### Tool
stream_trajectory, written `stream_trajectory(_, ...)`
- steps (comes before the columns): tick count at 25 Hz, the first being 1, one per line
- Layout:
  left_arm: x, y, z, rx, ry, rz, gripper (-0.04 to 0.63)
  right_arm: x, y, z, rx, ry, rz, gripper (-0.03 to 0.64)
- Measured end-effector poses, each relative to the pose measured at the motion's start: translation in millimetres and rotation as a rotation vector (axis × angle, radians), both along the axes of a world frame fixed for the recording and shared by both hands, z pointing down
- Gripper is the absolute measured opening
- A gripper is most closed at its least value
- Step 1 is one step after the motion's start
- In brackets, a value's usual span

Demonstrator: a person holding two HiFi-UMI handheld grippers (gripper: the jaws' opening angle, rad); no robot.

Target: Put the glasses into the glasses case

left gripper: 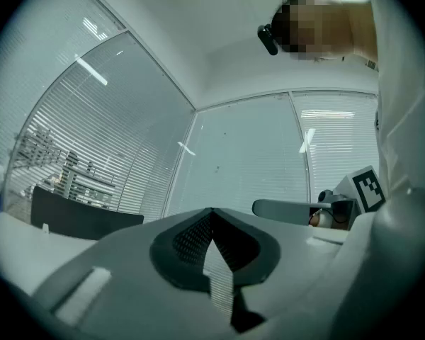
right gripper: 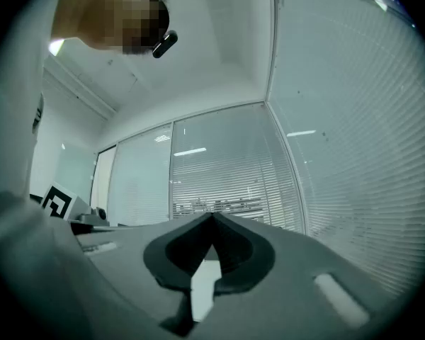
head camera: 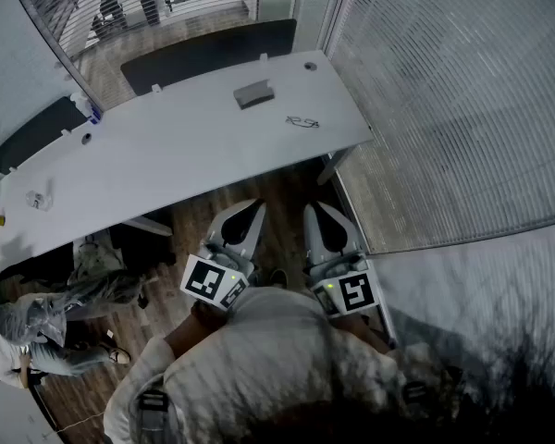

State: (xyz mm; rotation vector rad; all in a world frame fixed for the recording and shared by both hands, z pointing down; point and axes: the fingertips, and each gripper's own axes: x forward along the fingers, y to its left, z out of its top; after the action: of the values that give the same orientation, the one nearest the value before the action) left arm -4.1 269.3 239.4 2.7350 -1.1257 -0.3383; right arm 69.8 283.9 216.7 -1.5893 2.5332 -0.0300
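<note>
In the head view the grey glasses case (head camera: 254, 93) lies on the far half of the long white table (head camera: 166, 155). The dark-rimmed glasses (head camera: 302, 121) lie a little to its right, nearer the table's right end. Both grippers are held close to the person's body, over the wooden floor in front of the table and well short of the case and glasses. My left gripper (head camera: 256, 206) (left gripper: 212, 212) is shut with nothing in it. My right gripper (head camera: 313, 209) (right gripper: 213, 217) is also shut and empty. Both point roughly level, toward glass walls.
A small clear cup (head camera: 39, 199) stands near the table's left end, and a blue-capped bottle (head camera: 90, 111) stands at its back edge. Dark chairs (head camera: 208, 49) stand behind the table. Another person (head camera: 37, 326) is low at the left. Blinds-covered glass walls (head camera: 462, 100) close in the right side.
</note>
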Motion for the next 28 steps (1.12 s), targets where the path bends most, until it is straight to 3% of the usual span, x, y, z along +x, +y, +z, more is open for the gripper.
stream_trajectory(3,1,0,0,0.002,0.0,0.004,0.002,6,0,4,0.031,0.026,0.005,0.0)
stream_trajectory(10,6,1,0,-0.005,-0.001,0.015,0.002,9,2,1,0.015,-0.037,0.009,0.0)
stream_trajectory(28,30,7,7,-0.026,-0.015,0.032,0.002,39,7,12,-0.019,-0.077,0.016,0.002)
